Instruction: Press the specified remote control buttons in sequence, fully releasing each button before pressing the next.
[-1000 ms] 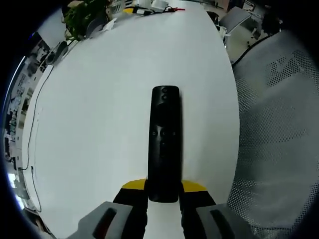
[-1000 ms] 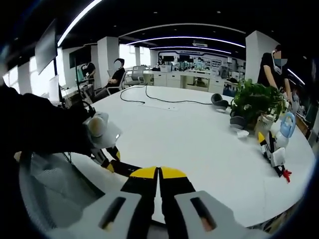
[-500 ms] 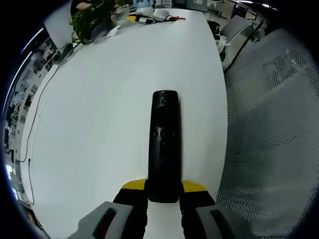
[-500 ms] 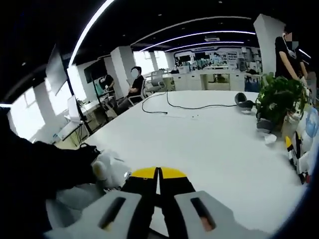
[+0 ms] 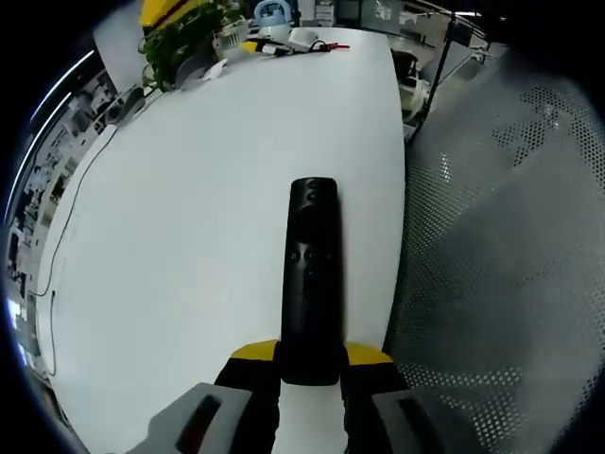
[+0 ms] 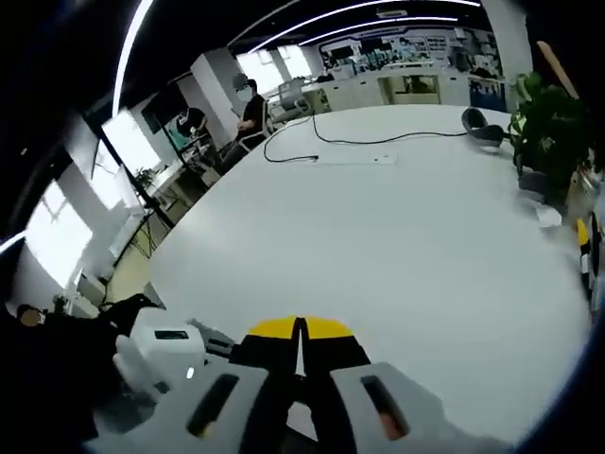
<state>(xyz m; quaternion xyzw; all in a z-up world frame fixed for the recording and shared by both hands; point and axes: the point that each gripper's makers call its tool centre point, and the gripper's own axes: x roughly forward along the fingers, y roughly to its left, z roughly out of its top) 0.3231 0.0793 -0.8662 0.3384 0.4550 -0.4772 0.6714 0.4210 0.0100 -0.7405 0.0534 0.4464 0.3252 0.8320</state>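
The remote control [image 5: 311,274] is black and slim, and I have its near end clamped between the jaws of my left gripper [image 5: 311,367], button face up. From that grasp it runs straight out over the white table [image 5: 189,189], its far end with the round buttons pointing toward the table's far side. I cannot tell whether it touches the tabletop or hangs just above it. The table's right edge passes close beside the remote, and beyond that edge is a grey mesh surface [image 5: 501,236]. At the table's far end, well apart from the remote, I see a potted plant [image 5: 180,38] and some small clutter [image 5: 293,38].

My right gripper [image 6: 300,352] has its yellow-tipped jaws pressed together on nothing, over the near edge of the table [image 6: 397,246]. A black cable [image 6: 350,142] lies across its far part.
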